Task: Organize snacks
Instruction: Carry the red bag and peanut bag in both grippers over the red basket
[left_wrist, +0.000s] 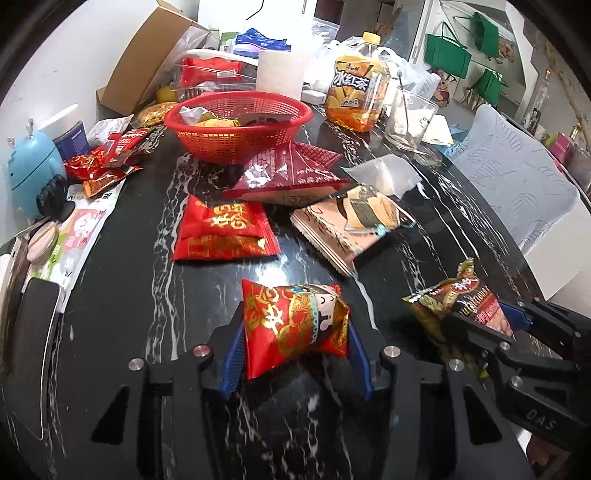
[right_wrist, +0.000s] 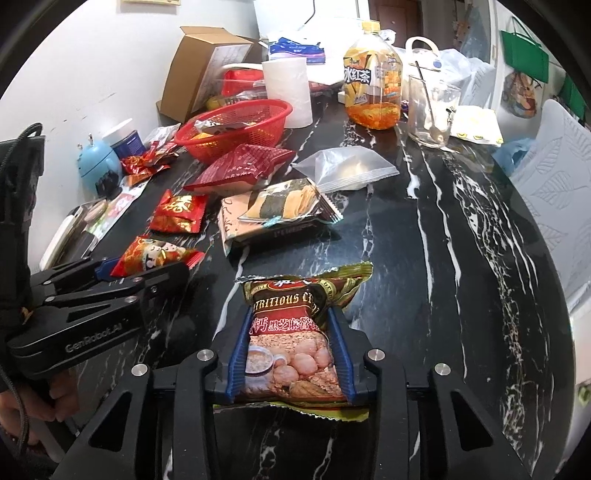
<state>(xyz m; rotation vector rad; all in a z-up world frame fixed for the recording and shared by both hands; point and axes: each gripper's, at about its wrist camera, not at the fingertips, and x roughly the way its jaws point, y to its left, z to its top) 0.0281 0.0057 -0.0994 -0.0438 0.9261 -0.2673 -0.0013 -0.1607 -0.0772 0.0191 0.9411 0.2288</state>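
Observation:
My left gripper (left_wrist: 295, 350) is shut on a red-and-gold snack packet (left_wrist: 291, 325) near the table's front edge; it also shows in the right wrist view (right_wrist: 155, 256). My right gripper (right_wrist: 291, 354) is shut on a green-and-brown cereal packet (right_wrist: 291, 339), seen from the left wrist view at right (left_wrist: 458, 306). A red mesh basket (left_wrist: 207, 142) (right_wrist: 273, 110) holding a few snacks stands farther back. Loose on the black marble table (right_wrist: 424, 258) lie a red packet (left_wrist: 221, 232), a dark red packet (left_wrist: 284, 173), a seaweed-roll packet (left_wrist: 351, 225) and a clear bag (left_wrist: 384, 173).
An iced-tea bottle (left_wrist: 354, 92), a glass with a spoon (left_wrist: 406, 118), a paper roll (left_wrist: 280, 74) and a cardboard box (left_wrist: 147, 62) stand at the back. Small red packets (left_wrist: 103, 162) and a blue gadget (left_wrist: 29, 173) sit at left. A padded chair (left_wrist: 517, 184) is at right.

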